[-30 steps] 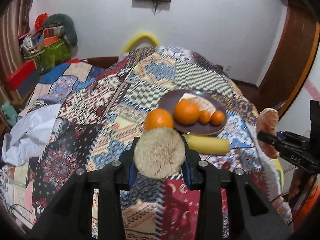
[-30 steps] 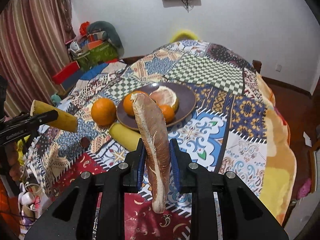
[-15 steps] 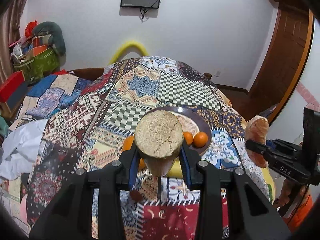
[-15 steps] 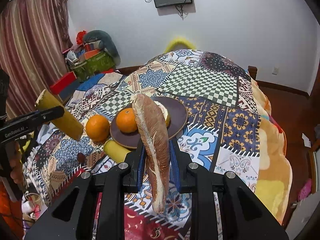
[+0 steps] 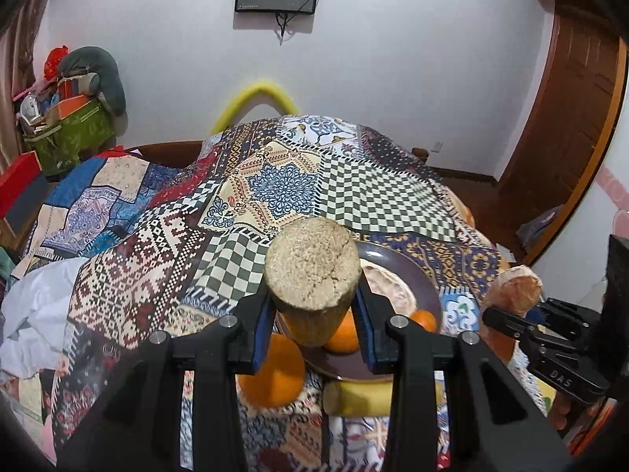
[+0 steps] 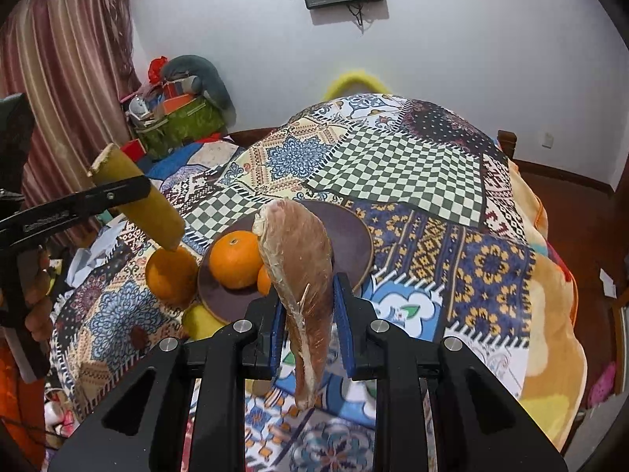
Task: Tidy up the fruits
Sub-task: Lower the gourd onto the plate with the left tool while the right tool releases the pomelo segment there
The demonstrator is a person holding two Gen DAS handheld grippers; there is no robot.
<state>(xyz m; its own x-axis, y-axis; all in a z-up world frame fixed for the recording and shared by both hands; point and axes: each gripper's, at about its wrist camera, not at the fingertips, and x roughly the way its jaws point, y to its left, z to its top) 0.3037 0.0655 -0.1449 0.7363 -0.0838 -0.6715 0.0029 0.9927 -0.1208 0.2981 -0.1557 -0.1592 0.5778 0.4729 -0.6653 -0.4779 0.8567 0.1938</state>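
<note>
over the quilted bed, midway: large orange [image 6: 235, 259] and small orange [image 5: 423, 320] already on the dark plate [image 6: 354, 236], another orange [image 6: 171, 275] and yellow piece [image 5: 369, 393] still beside it, left claw [image 5: 312, 314] clenched on a cut yellow stalk [image 5: 312, 275], right claw [image 6: 308, 314] clenched on a brownish peeled segment [image 6: 298, 259].

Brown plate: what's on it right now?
On the brown plate sit a large orange and a small orange beside it. The left view also shows a pale peeled fruit. The held wedge covers the plate's middle, so more may be hidden.
</note>
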